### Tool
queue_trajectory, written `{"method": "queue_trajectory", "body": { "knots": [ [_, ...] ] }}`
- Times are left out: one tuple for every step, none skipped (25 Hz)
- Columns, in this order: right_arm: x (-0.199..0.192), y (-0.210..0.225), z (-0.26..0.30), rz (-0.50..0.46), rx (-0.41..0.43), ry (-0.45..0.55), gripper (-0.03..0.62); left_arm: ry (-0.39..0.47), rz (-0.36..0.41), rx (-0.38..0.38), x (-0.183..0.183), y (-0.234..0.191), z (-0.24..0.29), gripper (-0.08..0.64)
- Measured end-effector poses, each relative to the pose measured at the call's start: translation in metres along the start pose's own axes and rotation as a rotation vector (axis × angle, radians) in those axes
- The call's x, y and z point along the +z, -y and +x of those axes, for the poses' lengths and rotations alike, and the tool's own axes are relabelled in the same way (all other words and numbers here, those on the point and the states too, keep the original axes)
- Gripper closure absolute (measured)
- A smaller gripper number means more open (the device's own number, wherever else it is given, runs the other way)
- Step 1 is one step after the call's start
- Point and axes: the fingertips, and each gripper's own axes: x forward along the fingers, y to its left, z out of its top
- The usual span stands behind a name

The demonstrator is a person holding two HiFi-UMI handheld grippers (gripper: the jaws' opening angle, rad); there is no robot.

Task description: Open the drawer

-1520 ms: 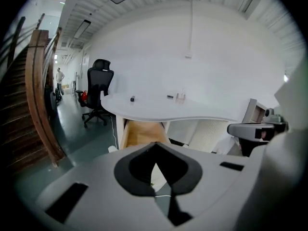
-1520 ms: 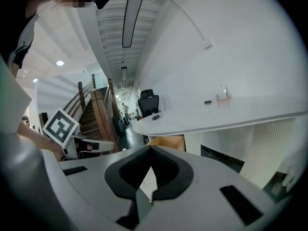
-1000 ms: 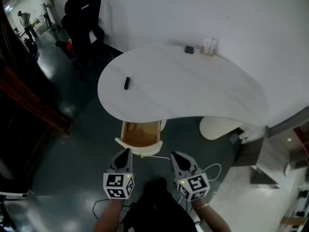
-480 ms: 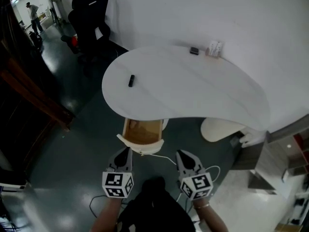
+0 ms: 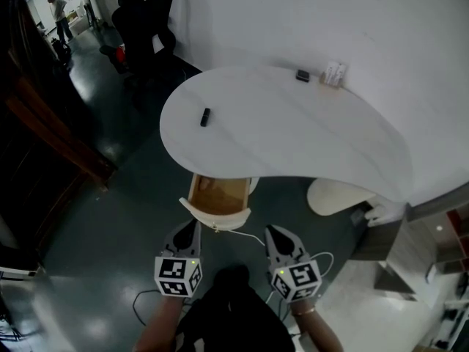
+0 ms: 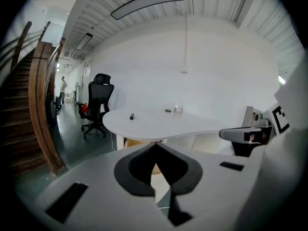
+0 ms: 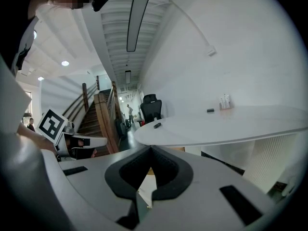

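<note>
A drawer with a wooden inside and a curved white front stands pulled out from under the white rounded table. My left gripper hangs just short of the drawer's front, jaws shut and empty. Beside it, my right gripper is also shut with nothing in it. In the left gripper view the left gripper points at the table and the drawer below it. In the right gripper view the right gripper points under the table.
On the table lie a small black object, another dark object and a small holder. A black office chair stands at the back left. A wooden stair rail runs at the left. A white cable lies on the floor.
Both grippers have kept their places below the drawer. The head view has shifted slightly, so the table and the chair sit a little further right.
</note>
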Motion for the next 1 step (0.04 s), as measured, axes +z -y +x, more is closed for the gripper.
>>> {"method": "queue_trajectory", "body": {
  "knots": [
    [0.0006, -0.0005, 0.0006, -0.002, 0.003, 0.002, 0.589, 0.001, 0.000, 0.001, 0.0003, -0.0001, 0.0005, 0.557]
  ]
}}
